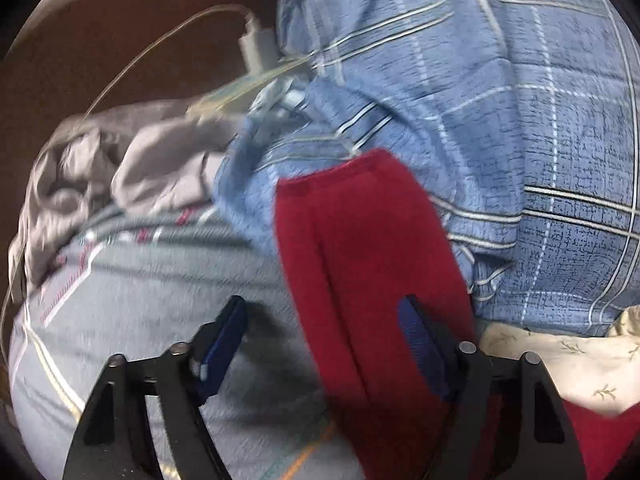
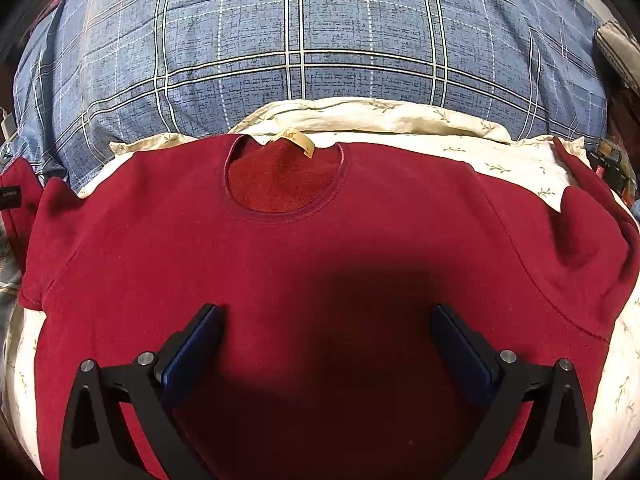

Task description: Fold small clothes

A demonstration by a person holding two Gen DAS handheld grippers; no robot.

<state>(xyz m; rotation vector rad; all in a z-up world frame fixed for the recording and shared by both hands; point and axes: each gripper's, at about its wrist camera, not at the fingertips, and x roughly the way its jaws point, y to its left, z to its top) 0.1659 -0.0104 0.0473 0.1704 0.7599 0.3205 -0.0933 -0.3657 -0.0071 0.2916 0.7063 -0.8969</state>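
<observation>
The red sweatshirt [image 2: 320,272] is spread face up across the middle of the right wrist view, on a cream cloth with a leaf print [image 2: 520,160], its neck opening and tan label [image 2: 298,142] toward the top of the frame. It appears to be laid flat this way so that the sleeves can be folded in over the body. Behind it, across the upper part of the frame, a blue plaid quilt [image 2: 300,40] is bunched up, out of the way of the working area.

The right gripper [image 2: 326,332] is held low over the chest of the garment at lower centre; its jaws stand wide apart with nothing between them, probably kept waiting while the other hand works.

In the left wrist view, one red sleeve [image 1: 360,232] runs from the middle of the frame down toward the lower right, stretched out straight over a grey-blue striped sheet [image 1: 140,280]. The left gripper [image 1: 320,328] is placed over it, with the sleeve passing between the jaws. The jaws are partly open, and the blur hides whether the pads yet press on the cloth. This placement suits a grasp of the sleeve for folding inward.

At the left of that frame a crumpled grey garment [image 1: 120,168] is lying, and a white charger with cable [image 1: 256,46] at the upper centre.
</observation>
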